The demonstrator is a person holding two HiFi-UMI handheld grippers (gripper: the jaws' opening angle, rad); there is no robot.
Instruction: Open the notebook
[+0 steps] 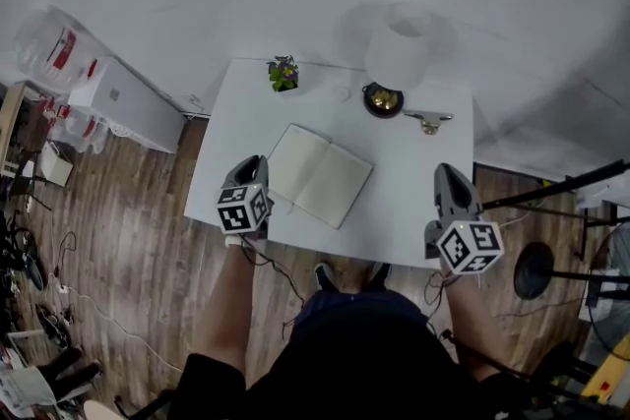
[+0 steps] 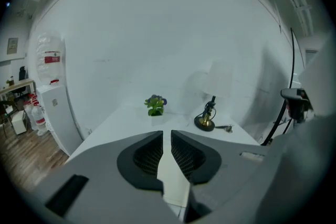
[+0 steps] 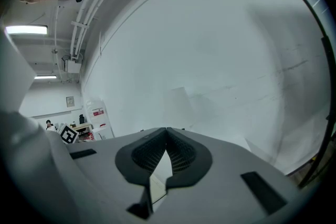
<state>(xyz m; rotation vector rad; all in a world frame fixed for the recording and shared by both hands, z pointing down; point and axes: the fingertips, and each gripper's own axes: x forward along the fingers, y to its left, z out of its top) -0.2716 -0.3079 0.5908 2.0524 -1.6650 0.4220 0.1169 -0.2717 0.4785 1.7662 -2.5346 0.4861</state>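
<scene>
The notebook (image 1: pixel 320 174) lies open on the white table (image 1: pixel 418 216), its blank pages facing up, turned at an angle. My left gripper (image 1: pixel 254 162) hovers over the table's front left edge, just left of the notebook and apart from it. In the left gripper view its jaws (image 2: pixel 166 136) stand a narrow slit apart with nothing between them. My right gripper (image 1: pixel 448 174) is raised over the table's front right part, well right of the notebook. Its jaws (image 3: pixel 166 134) meet at the tips and hold nothing.
A small potted plant (image 1: pixel 283 74) stands at the table's far edge. A white-shaded lamp (image 1: pixel 402 49) with a dark round base (image 1: pixel 383 100) and a bunch of keys (image 1: pixel 427 120) are at the back right. A white cabinet (image 1: pixel 128 103) stands left of the table, and a stand base (image 1: pixel 536 270) sits on the floor at the right.
</scene>
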